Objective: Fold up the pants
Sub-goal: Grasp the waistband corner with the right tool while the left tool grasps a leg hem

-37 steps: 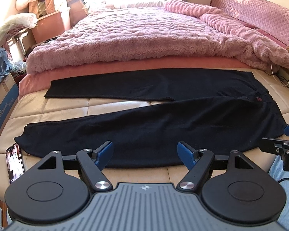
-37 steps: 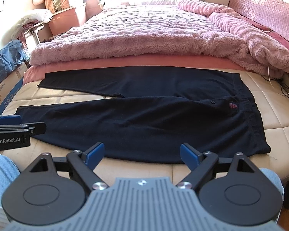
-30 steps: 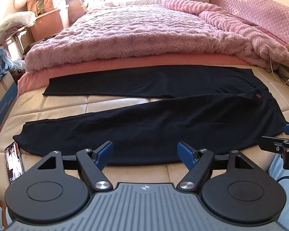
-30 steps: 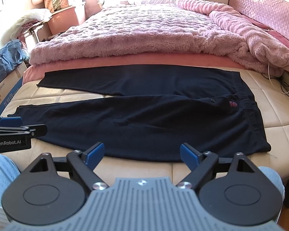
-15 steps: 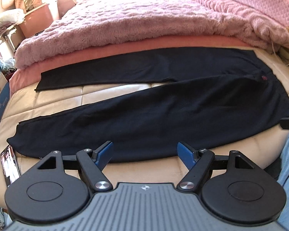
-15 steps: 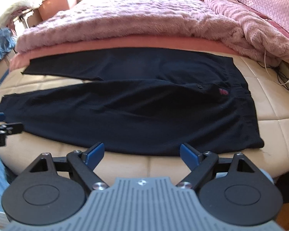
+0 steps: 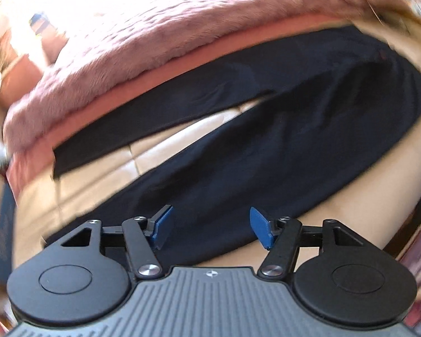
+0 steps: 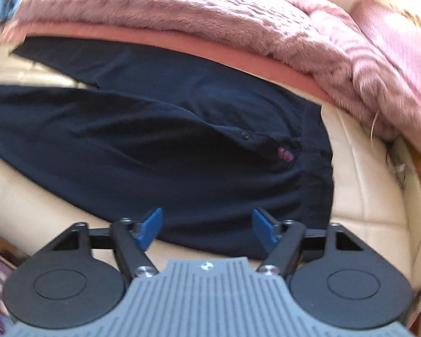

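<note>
Left wrist view, smeared by motion, shows the left gripper (image 7: 210, 230) with its blue pads spread wide and nothing between them, hovering over the near edge of the black pants (image 7: 238, 146); the pants lie flat on the cream quilted mattress (image 7: 160, 151), both legs stretched out to the left and parted by a wedge of bare mattress, the waist end off to the right; just beyond the pants' far leg runs a band of salmon sheet (image 7: 143, 84), and above that the fluffy pink blanket (image 7: 154, 33) is piled along the whole far side; nothing lies on top of the pants.

Right wrist view shows the right gripper (image 8: 207, 229) likewise wide open and holding nothing, poised above the near edge of the pants (image 8: 154, 154) close to the waist end; a small red mark (image 8: 285, 154) and a dark button (image 8: 244, 135) sit on the fabric near the waistband; to the right of the pants the mattress (image 8: 362, 185) is bare, and the pink blanket (image 8: 210, 14) droops down past the pants' waist corner; thin cables (image 8: 395, 163) trail at the mattress edge beyond the waist, too blurred to identify further.
</note>
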The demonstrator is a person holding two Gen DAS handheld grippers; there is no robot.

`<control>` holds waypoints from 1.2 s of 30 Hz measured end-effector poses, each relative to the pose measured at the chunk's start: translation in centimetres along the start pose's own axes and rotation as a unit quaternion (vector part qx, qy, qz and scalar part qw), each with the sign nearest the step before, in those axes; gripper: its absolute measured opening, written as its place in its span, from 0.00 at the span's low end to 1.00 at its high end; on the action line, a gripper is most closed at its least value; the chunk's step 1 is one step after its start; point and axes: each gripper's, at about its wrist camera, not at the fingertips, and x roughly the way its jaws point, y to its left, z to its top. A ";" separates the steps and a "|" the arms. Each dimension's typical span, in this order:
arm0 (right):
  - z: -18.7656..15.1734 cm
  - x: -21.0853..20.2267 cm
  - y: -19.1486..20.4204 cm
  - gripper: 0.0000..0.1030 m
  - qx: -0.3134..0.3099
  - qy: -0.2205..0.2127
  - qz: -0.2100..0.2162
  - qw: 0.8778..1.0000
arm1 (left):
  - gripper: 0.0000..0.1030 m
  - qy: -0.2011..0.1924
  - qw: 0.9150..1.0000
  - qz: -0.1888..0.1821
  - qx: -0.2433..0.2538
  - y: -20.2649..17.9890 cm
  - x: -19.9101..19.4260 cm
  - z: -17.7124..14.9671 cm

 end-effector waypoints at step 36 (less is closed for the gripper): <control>-3.9 7.7 -4.9 0.40 -0.265 0.119 -0.036 0.956 | 0.02 0.031 0.980 0.190 -0.060 5.8 4.6 -0.7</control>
